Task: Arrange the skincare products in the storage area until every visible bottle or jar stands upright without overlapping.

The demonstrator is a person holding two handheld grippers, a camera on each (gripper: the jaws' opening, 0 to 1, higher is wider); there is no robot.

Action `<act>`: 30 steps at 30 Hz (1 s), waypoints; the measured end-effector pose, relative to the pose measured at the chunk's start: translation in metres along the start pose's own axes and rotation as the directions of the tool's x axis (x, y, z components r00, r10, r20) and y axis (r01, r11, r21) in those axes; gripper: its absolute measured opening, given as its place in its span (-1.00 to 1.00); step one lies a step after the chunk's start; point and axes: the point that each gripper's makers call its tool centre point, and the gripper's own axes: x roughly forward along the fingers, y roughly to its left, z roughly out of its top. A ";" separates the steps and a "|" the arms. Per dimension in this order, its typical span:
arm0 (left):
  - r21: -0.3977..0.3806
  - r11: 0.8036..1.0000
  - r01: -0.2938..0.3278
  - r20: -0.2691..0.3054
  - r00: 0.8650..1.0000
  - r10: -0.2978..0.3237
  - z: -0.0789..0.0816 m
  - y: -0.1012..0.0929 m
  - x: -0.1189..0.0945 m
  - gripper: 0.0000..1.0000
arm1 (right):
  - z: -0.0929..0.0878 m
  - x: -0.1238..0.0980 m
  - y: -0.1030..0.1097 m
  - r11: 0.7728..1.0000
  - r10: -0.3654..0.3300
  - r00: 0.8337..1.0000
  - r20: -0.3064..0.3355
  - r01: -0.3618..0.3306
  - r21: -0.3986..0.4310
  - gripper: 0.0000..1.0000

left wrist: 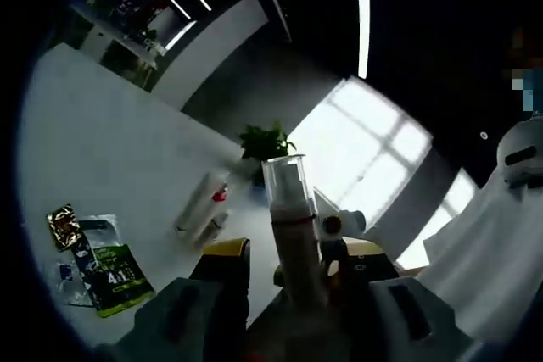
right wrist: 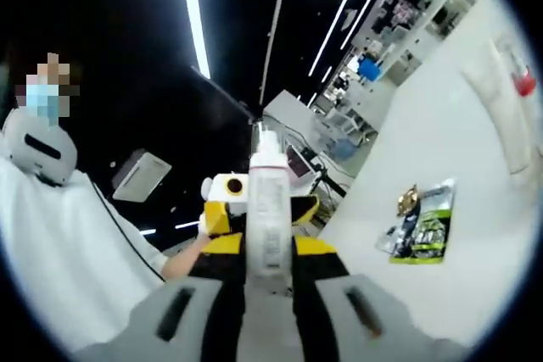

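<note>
My left gripper is shut on a brownish bottle with a clear cap, held upright in the air in front of a bright window. My right gripper is shut on a white pump bottle, also lifted off the table. The two grippers face each other: the right one shows as a white and yellow shape just behind the capped bottle, and the left one shows behind the pump bottle. A white tube with a red cap lies flat on the white table, also seen as the tube.
Green and gold sachets lie in a loose pile on the table, also seen as the sachets. A green plant stands at the table's far end. A person in a white coat stands close behind the grippers.
</note>
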 end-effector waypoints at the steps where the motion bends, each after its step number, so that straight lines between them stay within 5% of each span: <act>1: -0.004 1.000 0.020 0.006 1.000 -0.020 0.002 -0.004 0.001 -0.35 | -0.002 0.000 0.002 1.000 0.007 1.000 -0.006 -0.007 -0.001 -0.62; 9: 0.016 0.999 0.043 -0.006 0.999 -0.043 0.000 -0.018 0.007 -0.61 | -0.009 -0.005 0.013 0.999 0.030 0.999 -0.014 -0.030 -0.016 -0.61; 12: 0.049 0.999 0.017 -0.023 1.000 -0.016 -0.001 -0.020 0.009 -0.63 | -0.005 -0.009 0.008 0.998 -0.010 1.000 0.013 0.011 -0.063 -0.58; 15: 0.089 0.996 -0.011 -0.046 0.999 0.015 -0.001 -0.020 0.012 -0.64 | -0.001 -0.014 0.004 0.965 -0.073 0.997 0.031 0.079 -0.251 -0.55; 21: 0.175 0.984 -0.025 -0.042 0.999 0.033 0.012 -0.028 0.018 -0.64 | -0.003 -0.029 0.001 0.954 -0.154 0.987 0.034 0.158 -0.254 -0.34; 24: 0.268 0.962 -0.056 -0.070 0.995 0.077 0.015 -0.026 0.019 -0.64 | 0.007 -0.049 -0.004 0.931 -0.228 0.970 0.081 0.242 -0.272 -0.09; 30: 0.420 0.904 -0.081 -0.181 0.969 0.171 0.001 -0.021 0.025 -0.64 | 0.040 -0.075 0.004 0.889 -0.288 0.945 0.153 0.323 -0.323 -0.04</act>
